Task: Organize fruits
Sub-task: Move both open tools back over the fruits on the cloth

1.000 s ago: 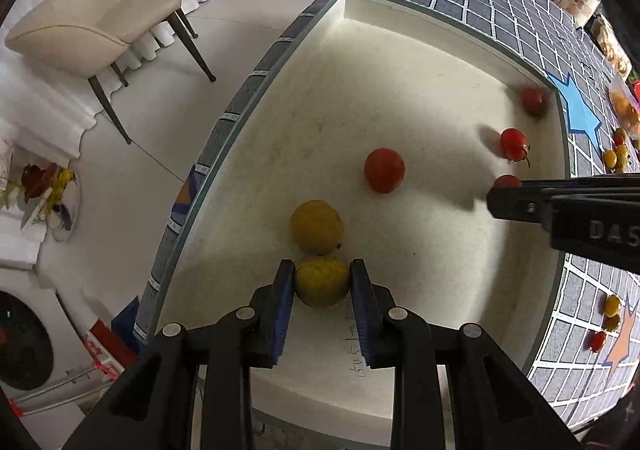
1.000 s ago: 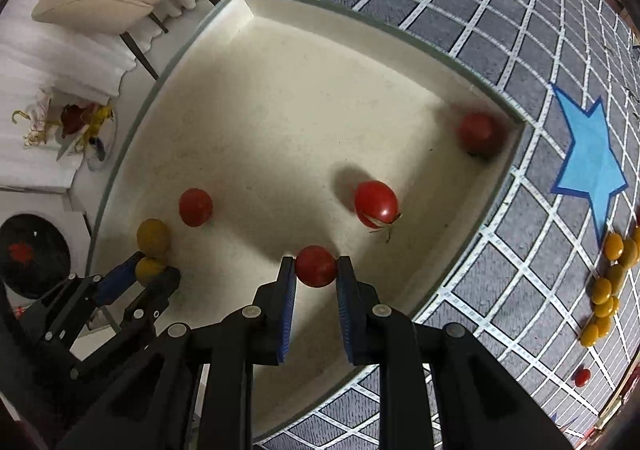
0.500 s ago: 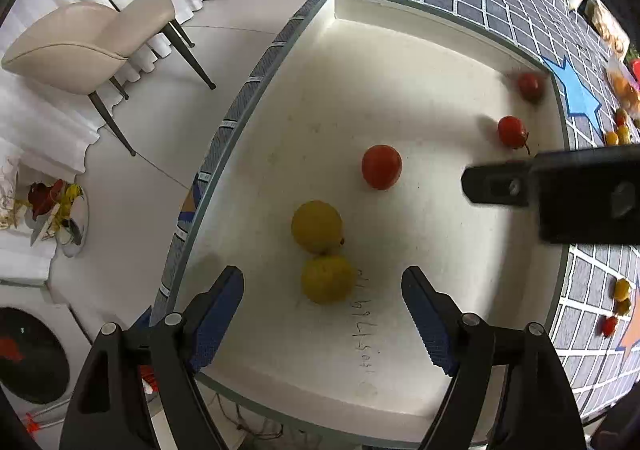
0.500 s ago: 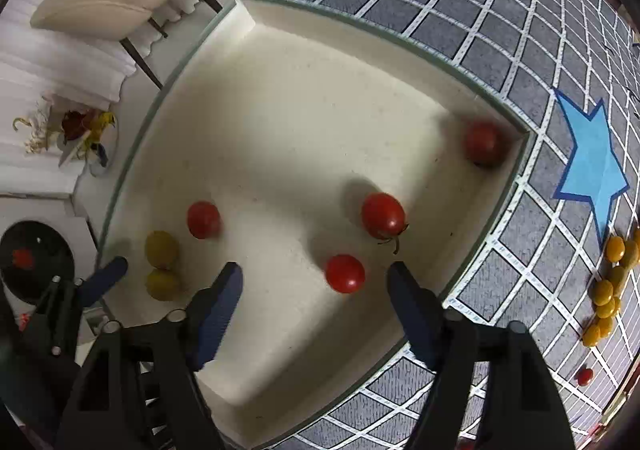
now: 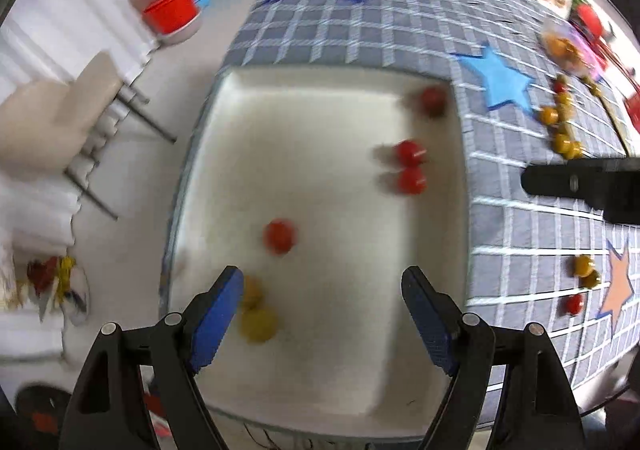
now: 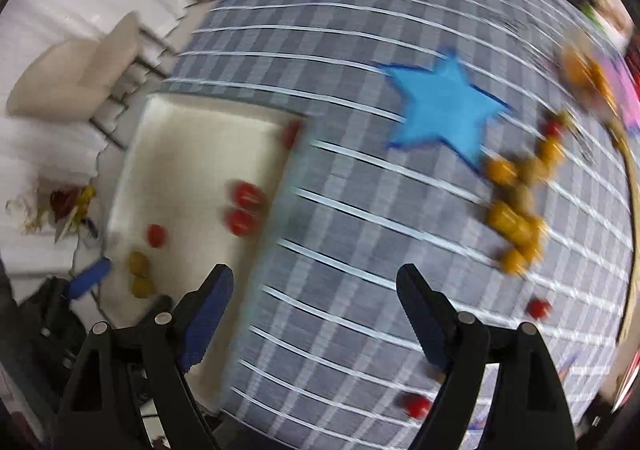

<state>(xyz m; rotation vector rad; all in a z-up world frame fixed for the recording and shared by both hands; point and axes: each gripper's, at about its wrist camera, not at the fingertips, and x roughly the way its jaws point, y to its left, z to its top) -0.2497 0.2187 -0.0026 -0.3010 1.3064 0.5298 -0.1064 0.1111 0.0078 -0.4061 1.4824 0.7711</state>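
White tray (image 5: pixel 224 121): four red fruits (image 5: pixel 410 179), two yellow (image 5: pixel 259 324).

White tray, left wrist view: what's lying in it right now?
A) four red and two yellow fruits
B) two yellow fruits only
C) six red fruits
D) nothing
A: the white tray holds four red fruits, one mid-tray, a touching pair and one in the far corner, plus two yellow fruits by the near left side.
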